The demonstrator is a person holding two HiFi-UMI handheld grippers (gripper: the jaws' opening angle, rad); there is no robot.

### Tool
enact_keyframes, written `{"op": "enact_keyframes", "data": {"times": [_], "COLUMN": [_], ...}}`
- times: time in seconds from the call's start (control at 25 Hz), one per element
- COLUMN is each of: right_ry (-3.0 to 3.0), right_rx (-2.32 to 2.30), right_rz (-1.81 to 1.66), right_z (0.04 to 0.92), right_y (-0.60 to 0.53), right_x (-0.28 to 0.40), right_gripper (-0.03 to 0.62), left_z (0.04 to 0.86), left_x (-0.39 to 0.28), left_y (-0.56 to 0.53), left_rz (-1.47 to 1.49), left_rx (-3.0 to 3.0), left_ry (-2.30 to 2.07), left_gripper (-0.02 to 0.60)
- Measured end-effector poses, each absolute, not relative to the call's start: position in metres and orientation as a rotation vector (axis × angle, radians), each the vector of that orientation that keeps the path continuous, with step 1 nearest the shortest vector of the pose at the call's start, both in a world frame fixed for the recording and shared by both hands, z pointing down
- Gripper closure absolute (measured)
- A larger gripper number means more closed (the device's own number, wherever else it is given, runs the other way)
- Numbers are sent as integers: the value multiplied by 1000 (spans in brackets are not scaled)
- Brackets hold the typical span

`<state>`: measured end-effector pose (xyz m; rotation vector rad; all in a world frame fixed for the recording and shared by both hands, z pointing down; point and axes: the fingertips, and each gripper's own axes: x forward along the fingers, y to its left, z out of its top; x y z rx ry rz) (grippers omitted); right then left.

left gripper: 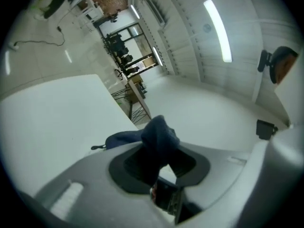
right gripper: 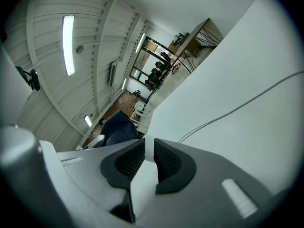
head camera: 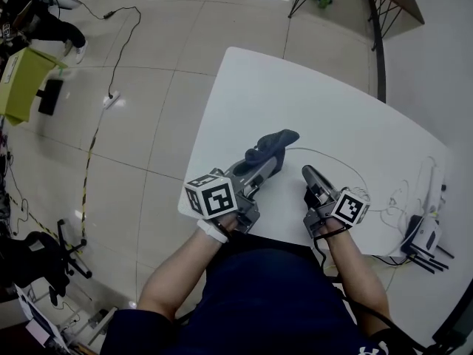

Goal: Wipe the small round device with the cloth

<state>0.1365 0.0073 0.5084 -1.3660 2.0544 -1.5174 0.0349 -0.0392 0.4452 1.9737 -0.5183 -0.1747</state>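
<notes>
A dark blue cloth (head camera: 275, 143) hangs bunched from my left gripper (head camera: 273, 157), just above the white table (head camera: 295, 87) near its front left edge. In the left gripper view the cloth (left gripper: 159, 134) fills the jaws of the left gripper (left gripper: 159, 164), which is shut on it. My right gripper (head camera: 307, 172) hovers a little to the right, pointing at the cloth. Its pads stand a narrow gap apart in the right gripper (right gripper: 148, 158), pressed on a flat white thing (right gripper: 144, 186), seemingly the small device seen edge-on. The device's round face is hidden.
A thin pale cable (head camera: 336, 157) loops across the table from beside the cloth towards the right; it also shows as a cable (right gripper: 237, 103) running behind the right jaw. A white box with antennas (head camera: 423, 235) and tangled wires lie at the table's right edge.
</notes>
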Motion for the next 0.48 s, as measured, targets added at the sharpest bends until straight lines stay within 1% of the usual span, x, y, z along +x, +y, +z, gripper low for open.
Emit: {"op": "enact_keyframes", "data": {"times": [0.2,0.48], "right_ry": [2038,2054], "right_rx": [-1351,-1383], "right_rz": [-1517,-1545], "right_z": [512,520], "right_y": [12,19], "right_x": [141,142], "right_gripper": [530,531], "left_z": [477,519], "left_x": [22,-9], "left_y": [-42,-38], "left_rz": [-318,-358], "left_rx": [1746,1653], "left_ry": [-551,-624], "left_gripper": [482,482]}}
